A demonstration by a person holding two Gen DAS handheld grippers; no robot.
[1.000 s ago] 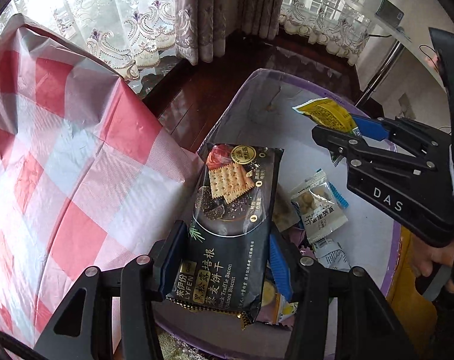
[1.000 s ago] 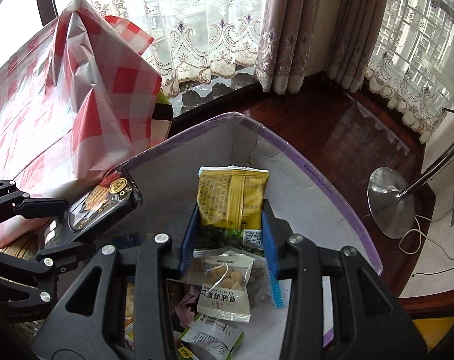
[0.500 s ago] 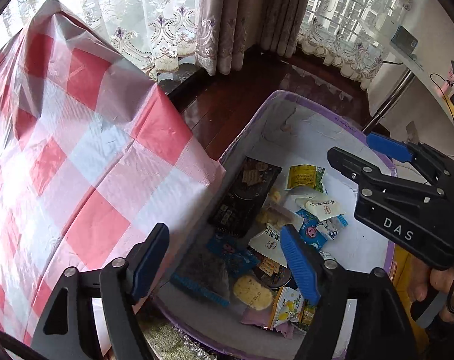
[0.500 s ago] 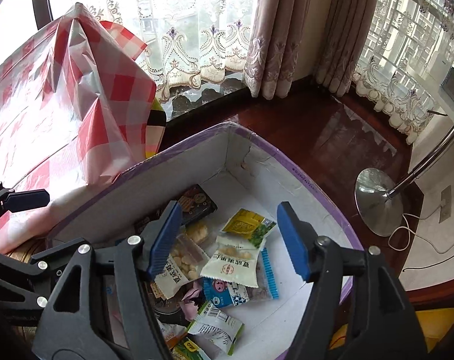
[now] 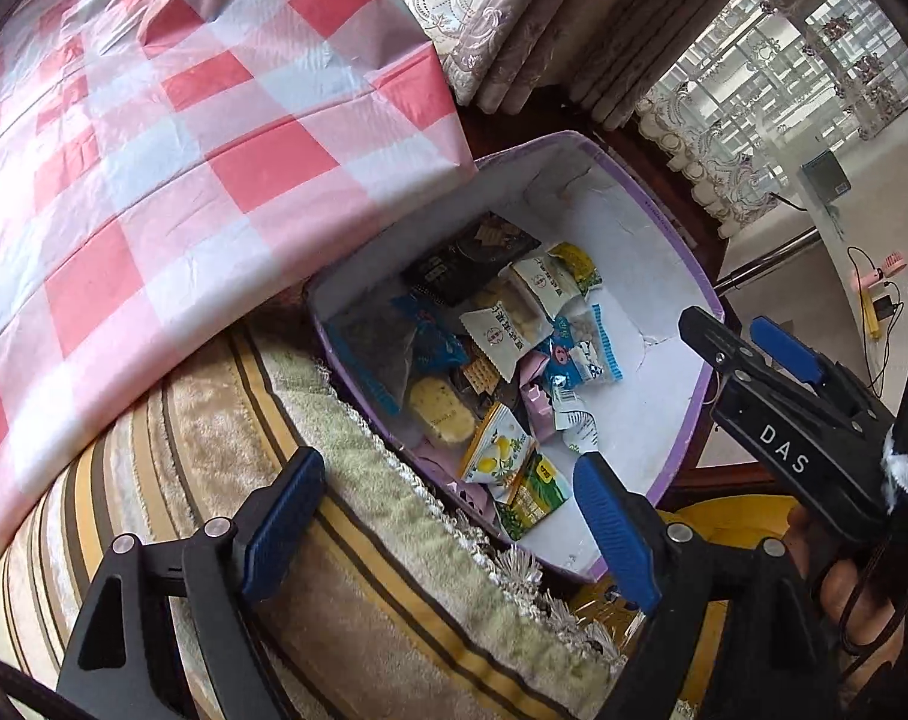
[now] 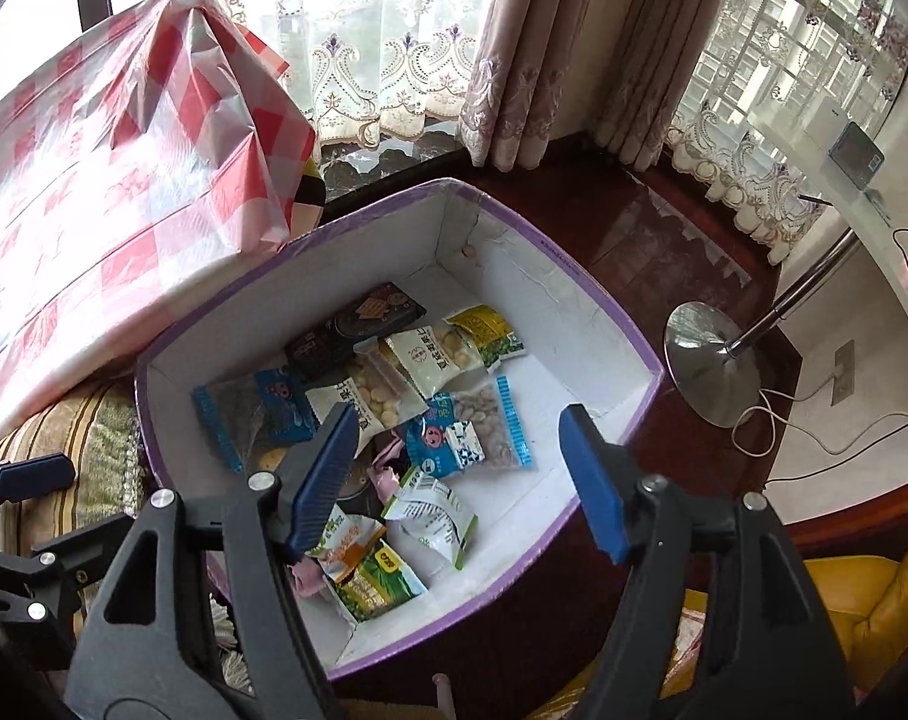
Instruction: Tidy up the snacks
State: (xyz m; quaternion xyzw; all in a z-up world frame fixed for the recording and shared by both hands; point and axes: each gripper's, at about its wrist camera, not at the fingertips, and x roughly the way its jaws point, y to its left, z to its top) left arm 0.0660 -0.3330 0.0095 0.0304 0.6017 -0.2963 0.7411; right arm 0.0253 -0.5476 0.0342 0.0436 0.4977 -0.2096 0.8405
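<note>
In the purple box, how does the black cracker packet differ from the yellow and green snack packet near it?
The black cracker packet is dark, long and clearly the larger; the yellow and green snack packet is bright and small. The black packet lies near the box wall on the tablecloth side, partly covered by white packets; the yellow and green one lies further toward the open middle, with only one edge covered. Both lie flat inside the purple-rimmed cardboard box, and no gripper touches them.
</note>
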